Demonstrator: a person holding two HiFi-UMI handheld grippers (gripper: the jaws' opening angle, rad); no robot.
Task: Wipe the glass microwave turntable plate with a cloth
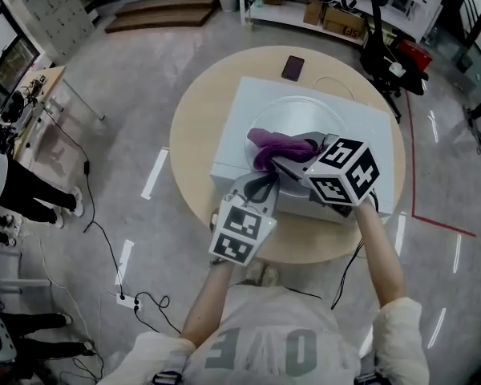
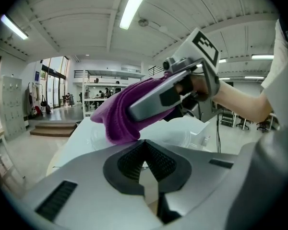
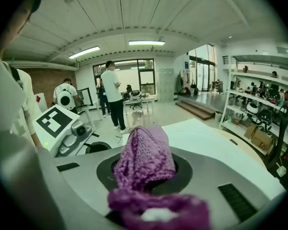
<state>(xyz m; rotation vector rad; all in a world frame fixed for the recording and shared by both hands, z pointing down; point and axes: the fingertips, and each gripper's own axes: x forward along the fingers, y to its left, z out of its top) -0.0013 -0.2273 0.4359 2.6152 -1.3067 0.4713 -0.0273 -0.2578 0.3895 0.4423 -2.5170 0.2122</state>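
The clear glass turntable plate (image 1: pixel 305 107) lies on top of a white microwave (image 1: pixel 361 127) on a round wooden table (image 1: pixel 192 127). My right gripper (image 1: pixel 284 160) is shut on a purple knitted cloth (image 1: pixel 271 143), which hangs over the plate's near left rim. In the right gripper view the cloth (image 3: pixel 146 157) bunches up between the jaws of the right gripper (image 3: pixel 146 176). My left gripper (image 1: pixel 263 184) sits at the microwave's front edge, just below the cloth. Its jaws meet with nothing seen between them (image 2: pixel 145 164). The left gripper view shows the cloth (image 2: pixel 120 114) and the right gripper (image 2: pixel 156 98) just ahead.
A dark phone (image 1: pixel 293 68) lies on the table behind the microwave. Cables (image 1: pixel 104 239) trail over the floor at left. Shelves (image 1: pixel 329 6) and a chair (image 1: pixel 385 46) stand at the back. People (image 3: pixel 111 95) stand further off in the room.
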